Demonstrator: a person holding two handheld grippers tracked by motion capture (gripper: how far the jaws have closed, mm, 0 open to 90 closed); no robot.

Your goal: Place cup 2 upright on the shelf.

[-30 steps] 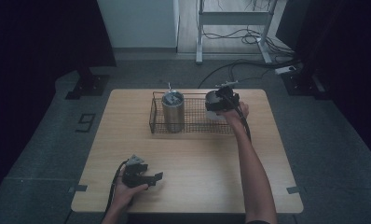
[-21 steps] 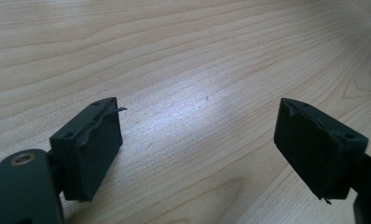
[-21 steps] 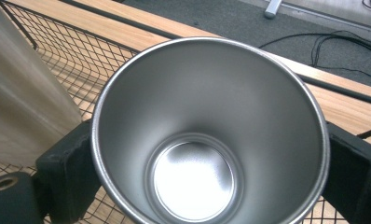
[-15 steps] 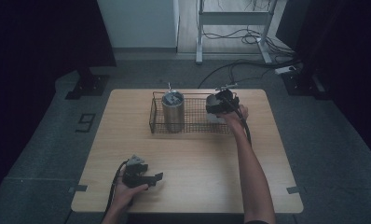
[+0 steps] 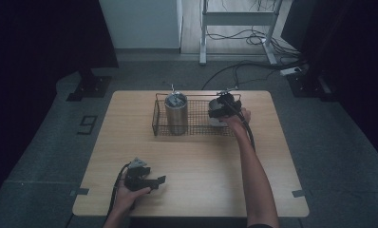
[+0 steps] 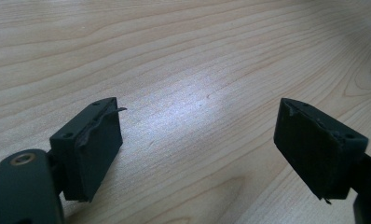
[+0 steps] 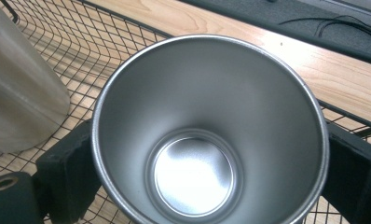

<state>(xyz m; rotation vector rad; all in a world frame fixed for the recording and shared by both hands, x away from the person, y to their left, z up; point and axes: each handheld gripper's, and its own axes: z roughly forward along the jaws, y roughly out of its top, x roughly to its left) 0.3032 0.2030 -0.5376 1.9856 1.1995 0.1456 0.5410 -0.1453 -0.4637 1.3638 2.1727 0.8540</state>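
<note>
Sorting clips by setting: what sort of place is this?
Probably a lab or recording studio, not a kitchen: one bare wooden table on grey carpet, dark curtains around it, and loose cables by a metal equipment stand behind.

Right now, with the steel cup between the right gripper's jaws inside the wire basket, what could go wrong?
1. The steel cup is smooth and tapered, and the right gripper grips its sides; it might slip or tilt.
2. The other steel tumbler stands close beside it in the wire basket; a sideways move could knock it.
3. The basket's bottom is open mesh, so the cup may rock if set down unevenly.
</note>
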